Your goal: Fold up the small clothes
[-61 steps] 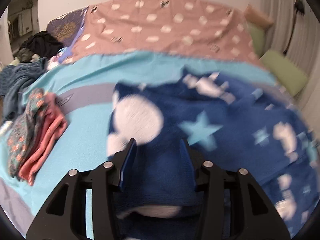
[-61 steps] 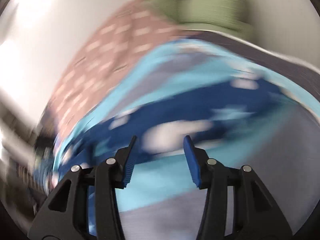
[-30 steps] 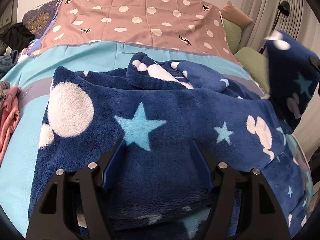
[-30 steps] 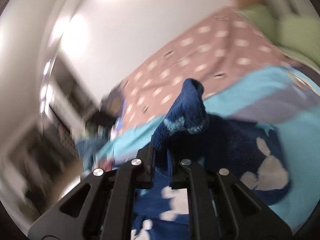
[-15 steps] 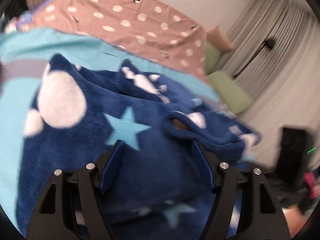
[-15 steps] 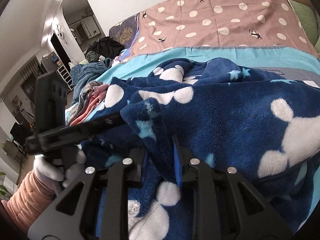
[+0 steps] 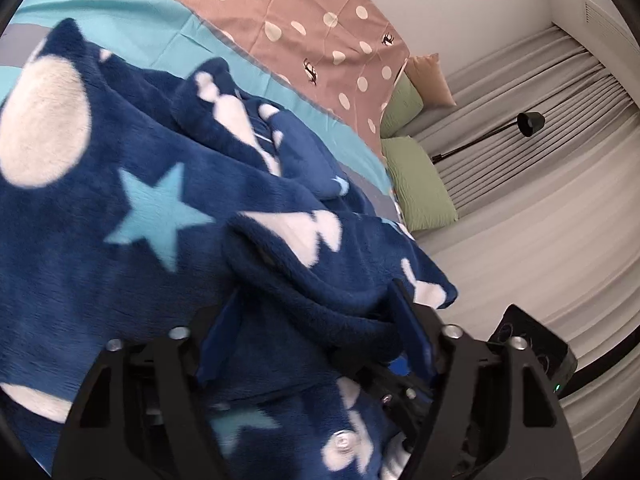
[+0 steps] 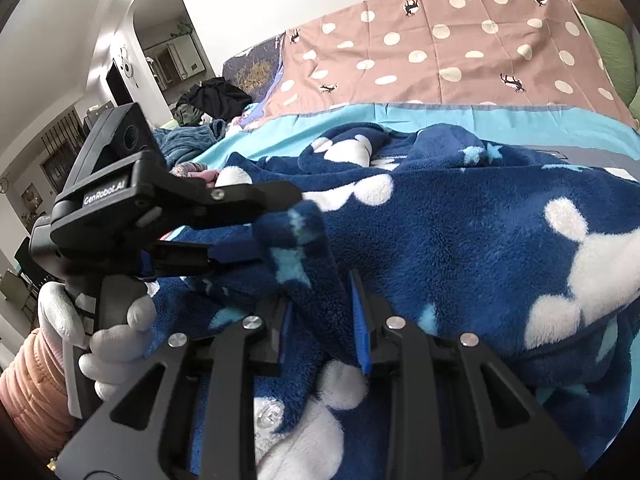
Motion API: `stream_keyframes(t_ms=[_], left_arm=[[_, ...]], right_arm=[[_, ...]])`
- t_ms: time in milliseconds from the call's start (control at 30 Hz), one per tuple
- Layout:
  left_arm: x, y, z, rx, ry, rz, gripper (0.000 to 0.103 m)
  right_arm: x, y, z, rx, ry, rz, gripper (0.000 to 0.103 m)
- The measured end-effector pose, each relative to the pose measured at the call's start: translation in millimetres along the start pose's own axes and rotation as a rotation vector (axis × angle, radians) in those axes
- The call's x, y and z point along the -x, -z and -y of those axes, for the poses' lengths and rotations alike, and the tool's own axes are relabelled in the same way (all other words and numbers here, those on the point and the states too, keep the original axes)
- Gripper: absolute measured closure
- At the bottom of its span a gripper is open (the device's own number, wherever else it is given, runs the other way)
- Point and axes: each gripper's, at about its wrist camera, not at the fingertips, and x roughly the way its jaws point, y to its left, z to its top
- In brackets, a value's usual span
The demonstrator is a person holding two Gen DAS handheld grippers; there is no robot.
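Fleece (image 8: pixel 460 248): navy, with white blobs and pale stars, lying rumpled across the turquoise sheet (image 8: pixel 500 120) on the bed. Its near edge is bunched up into a thick fold (image 8: pixel 304 256) between the two tools.

Left gripper (image 8: pixel 276 224): comes in from the left in the right wrist view, held by a gloved hand (image 8: pixel 112 332). Jaws have just been closing, with the fold between them; in its own view (image 7: pixel 316 320) the cloth fills the gap, though blur leaves it unclear whether the pads truly press.

Right gripper (image 8: pixel 320 320): jaws narrow and have just been opening; the fold hangs between the blue pads, seemingly touching the left one and clear of the right.

Open room: bare sheet beyond the fleece's far edge, then a pink dotted cover (image 8: pixel 460 52). Green pillows (image 7: pixel 420 184) at the bed's right end. Heaped clothes (image 8: pixel 192 140) crowd the left end.
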Motion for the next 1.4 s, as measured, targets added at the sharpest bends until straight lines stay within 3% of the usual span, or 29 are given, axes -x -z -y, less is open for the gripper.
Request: stream_keyframes(t_ms=[33, 100, 200, 300, 367, 433, 500, 600, 733, 900, 1000, 1100, 1133, 1167, 1233, 1333, 1400], left_arm=[[-6, -1, 2, 0.014, -0.003, -0.018, 0.070], [-14, -4, 11, 0.015, -0.042, -0.033, 0.084], [-10, -11, 33, -0.069, -0.105, 0.013, 0.089], [15, -23, 56, -0.146, -0.130, 0.103, 0.090], [43, -33, 72, -0.184, -0.141, 0.180, 0.090], [68, -41, 85, -0.221, -0.147, 0.239, 0.090], [89, -48, 94, -0.266, -0.175, 0.280, 0.090], [106, -51, 86, -0.290, -0.249, 0.289, 0.089], [102, -47, 45, -0.249, -0.397, 0.255, 0.085], [95, -37, -11, -0.192, -0.602, 0.229, 0.081], [101, -31, -19, -0.206, -0.628, 0.244, 0.070], [102, -19, -7, -0.273, -0.585, 0.261, 0.065], [98, -15, -1, -0.293, -0.565, 0.263, 0.064], [95, -12, 3, -0.308, -0.542, 0.260, 0.064], [81, -7, 6, -0.332, -0.505, 0.226, 0.064], [45, 2, -13, -0.333, -0.593, 0.116, 0.064], [32, 9, -22, -0.383, -0.625, 0.120, 0.063]], right_arm=[[1, 0, -1, 0.003, -0.003, 0.006, 0.077], [6, -1, -3, 0.012, -0.001, 0.020, 0.073], [25, -3, -3, 0.018, -0.011, 0.062, 0.061], [54, -13, 8, 0.029, 0.041, 0.120, 0.050], [73, -23, 24, 0.030, 0.128, 0.158, 0.045], [85, -31, 44, 0.013, 0.241, 0.163, 0.043], [90, -35, 66, -0.028, 0.283, 0.130, 0.042], [87, -36, 98, -0.123, 0.311, 0.037, 0.042], [74, -30, 117, -0.201, 0.349, -0.034, 0.042], [60, -26, 115, -0.138, 0.410, -0.108, 0.042], [57, -22, 109, -0.089, 0.441, -0.136, 0.042], [70, -25, 99, -0.095, 0.423, -0.123, 0.042], [78, -26, 88, -0.070, 0.400, -0.103, 0.052], [82, -26, 78, -0.040, 0.357, -0.094, 0.076], [81, -22, 62, -0.008, 0.276, -0.105, 0.093], [56, -8, 54, 0.002, 0.251, -0.169, 0.094], [33, 1, 68, -0.034, 0.333, -0.212, 0.095]])
